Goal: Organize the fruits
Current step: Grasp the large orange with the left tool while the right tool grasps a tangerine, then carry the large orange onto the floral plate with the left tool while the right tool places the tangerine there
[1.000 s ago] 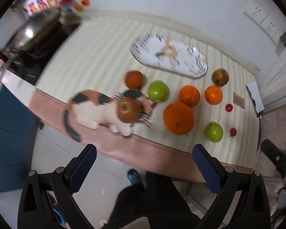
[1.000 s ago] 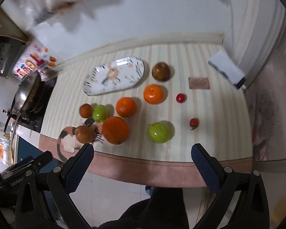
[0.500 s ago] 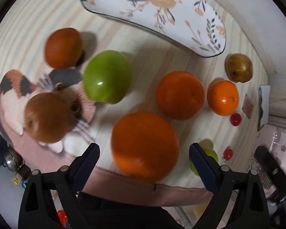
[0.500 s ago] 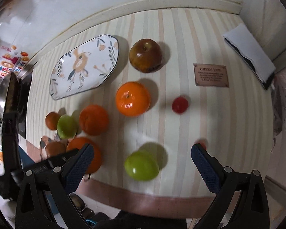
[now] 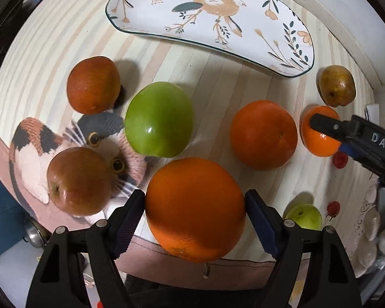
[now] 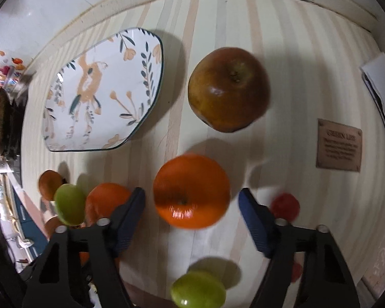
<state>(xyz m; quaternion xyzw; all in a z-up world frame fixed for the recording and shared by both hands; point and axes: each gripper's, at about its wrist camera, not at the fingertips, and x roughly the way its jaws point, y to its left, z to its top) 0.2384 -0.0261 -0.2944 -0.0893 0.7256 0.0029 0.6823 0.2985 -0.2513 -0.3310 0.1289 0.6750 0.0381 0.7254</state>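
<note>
My left gripper (image 5: 194, 206) stands around a large orange (image 5: 195, 209); both pads sit at its sides, seemingly touching. My right gripper (image 6: 191, 205) is open around a smaller orange (image 6: 191, 191), with gaps on both sides. It shows at the right in the left wrist view (image 5: 328, 129). A floral plate (image 5: 213, 20) lies behind, also in the right wrist view (image 6: 102, 89). Around are a green apple (image 5: 159, 119), another orange (image 5: 263, 134), a brown apple (image 6: 228, 89), a dark orange (image 5: 93, 84) and a red-brown apple (image 5: 78, 181).
A cat-shaped knitted mat (image 5: 36, 141) lies at the counter's front left under the red-brown apple. A small green apple (image 6: 197, 292) and cherry tomatoes (image 6: 285, 205) lie at the front right. A brown card (image 6: 338, 145) and white folded paper (image 6: 379, 82) are far right.
Both grippers have moved down and forward to the fruits. The left jaws have narrowed onto the large orange. The right jaws have narrowed around the smaller orange.
</note>
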